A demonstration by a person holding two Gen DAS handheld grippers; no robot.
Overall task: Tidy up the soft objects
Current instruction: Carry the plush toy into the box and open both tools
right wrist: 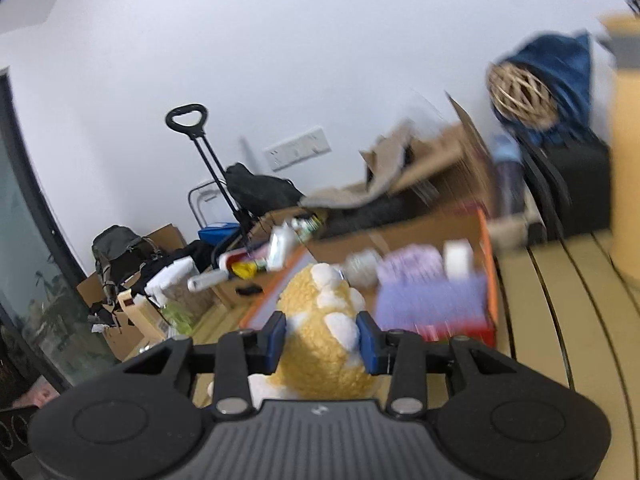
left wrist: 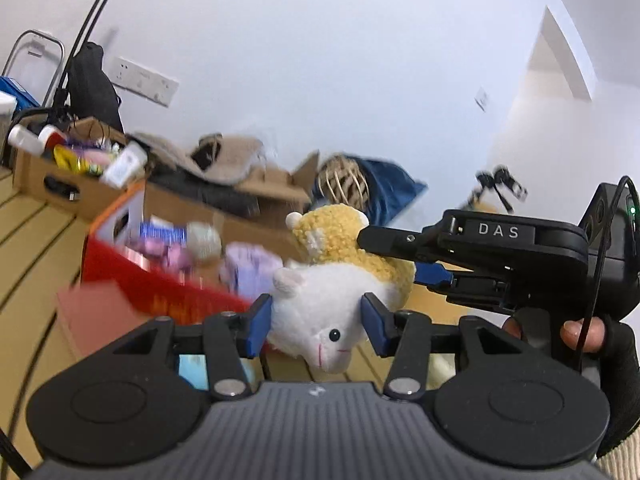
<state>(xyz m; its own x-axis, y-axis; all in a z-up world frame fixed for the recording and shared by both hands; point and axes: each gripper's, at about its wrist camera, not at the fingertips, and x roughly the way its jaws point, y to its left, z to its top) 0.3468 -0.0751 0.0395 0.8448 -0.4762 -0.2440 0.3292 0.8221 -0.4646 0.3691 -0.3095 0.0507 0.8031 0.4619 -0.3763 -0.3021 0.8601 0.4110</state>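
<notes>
Plush, white and mustard-yellow, the toy animal [left wrist: 332,292] hangs clear of the slatted wooden surface [left wrist: 28,248], gripped at both ends; in the left wrist view the left gripper [left wrist: 316,326] has its blue pads [left wrist: 260,326] clenched on the white head end, face turned toward the camera; the toy's long axis runs from there toward one o'clock, where the right gripper [left wrist: 424,258], coming in from three o'clock in a gloved hand [left wrist: 600,344], pinches the yellow back; neither hand is nearer, since both already hold it. At nine o'clock sits a red-edged box [left wrist: 132,276] of blurred pastel packets, the likeliest destination in my judgement; behind it, cardboard boxes [left wrist: 44,176] and a plain white wall [left wrist: 320,60].

From the right wrist view the right gripper [right wrist: 322,338] is clamped on the yellow body [right wrist: 324,344], white tufts along its spine pointing to twelve o'clock; the red-edged box [right wrist: 460,320] lies at one to two o'clock, just beyond the fingers; a trolley handle [right wrist: 187,117] stands at eleven; bags and cartons clutter nine o'clock.
</notes>
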